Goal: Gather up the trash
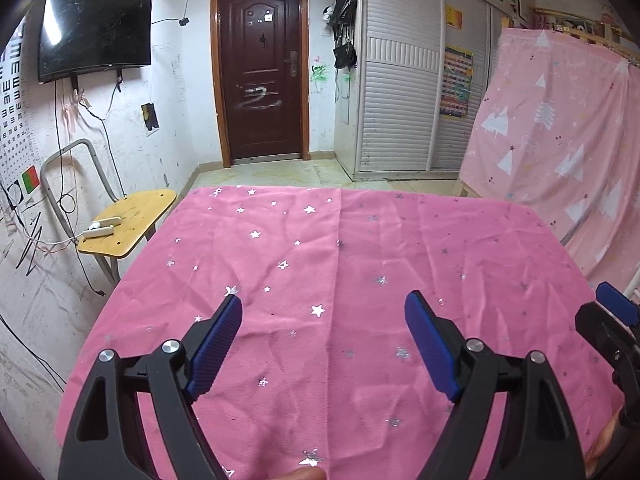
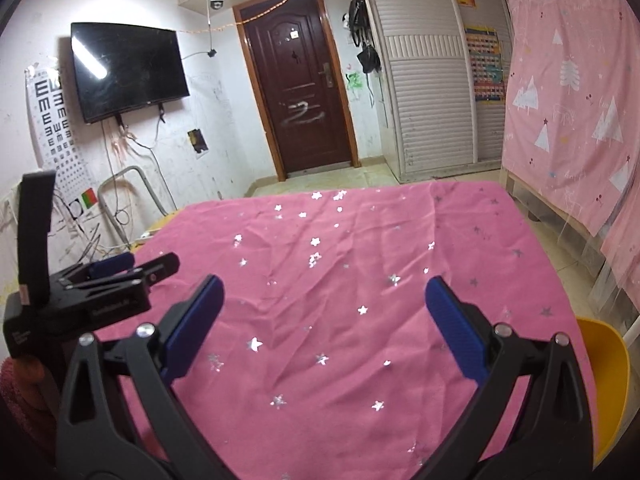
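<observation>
Left wrist view: left gripper [image 1: 323,310] held low over pink fabric tablecloth with silver stars [image 1: 360,248], blue-padded fingers [image 1: 218,344] spread wide, nothing between them. Right gripper [image 1: 612,312] entering at the right edge of the same view, just beside the left one.

Right wrist view: right gripper [image 2: 324,300] likewise over the star-printed cloth [image 2: 340,260], blue fingers [image 2: 456,328] spread wide and empty. Left gripper [image 2: 120,268] visible at the left of this view, seen side-on.

Trash: none found. No wrapper, scrap, bottle or bin visible on the cloth in either view. Position of the task's thing relative to the fingers, its long axis and its heading therefore cannot be told. Neither hand judged nearer; both level with each other at the near edge of the table.

Off-table items noted: small yellow wooden stool [image 1: 128,220] to the left of the table, carrying white cylindrical objects [image 1: 100,229] with cables, identity uncertain, not evidently trash. Yellow plastic chair [image 2: 608,376] tucked at the right side of the table.

Judgement: task at search stage, nothing picked up. Next move likely a sweep of the view beyond the tabletop, floor or table sides, to locate trash before any approach.
</observation>
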Motion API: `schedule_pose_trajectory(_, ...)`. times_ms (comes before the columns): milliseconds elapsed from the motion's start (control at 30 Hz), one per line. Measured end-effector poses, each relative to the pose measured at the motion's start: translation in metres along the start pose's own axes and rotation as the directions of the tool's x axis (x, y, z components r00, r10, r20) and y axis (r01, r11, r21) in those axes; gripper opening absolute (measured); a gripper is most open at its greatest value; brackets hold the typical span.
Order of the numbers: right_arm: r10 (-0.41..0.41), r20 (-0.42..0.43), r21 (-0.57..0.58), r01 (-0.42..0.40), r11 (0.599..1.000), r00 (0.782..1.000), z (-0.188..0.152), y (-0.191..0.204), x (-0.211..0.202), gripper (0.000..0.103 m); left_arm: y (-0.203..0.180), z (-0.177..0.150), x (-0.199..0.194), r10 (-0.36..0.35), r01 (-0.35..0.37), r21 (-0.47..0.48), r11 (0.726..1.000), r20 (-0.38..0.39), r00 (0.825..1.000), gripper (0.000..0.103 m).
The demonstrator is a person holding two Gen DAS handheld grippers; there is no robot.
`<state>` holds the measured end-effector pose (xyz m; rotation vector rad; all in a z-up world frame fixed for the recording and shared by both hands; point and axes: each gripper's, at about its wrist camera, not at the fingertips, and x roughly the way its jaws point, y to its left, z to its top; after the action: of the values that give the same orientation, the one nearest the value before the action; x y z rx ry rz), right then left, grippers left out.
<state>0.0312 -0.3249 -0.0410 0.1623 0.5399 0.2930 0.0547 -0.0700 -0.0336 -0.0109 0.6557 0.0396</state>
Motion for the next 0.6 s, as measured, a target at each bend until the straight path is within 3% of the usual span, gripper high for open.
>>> schedule_pose_trajectory(600,-0.002,0.004,0.002,0.002,1.0,1.0,0.0002,0.0038,0.0001,0.097,-0.0003,-0.0029,0.0062,0.005,-0.006,-0.007,1.0,-0.014,1.0,0.076)
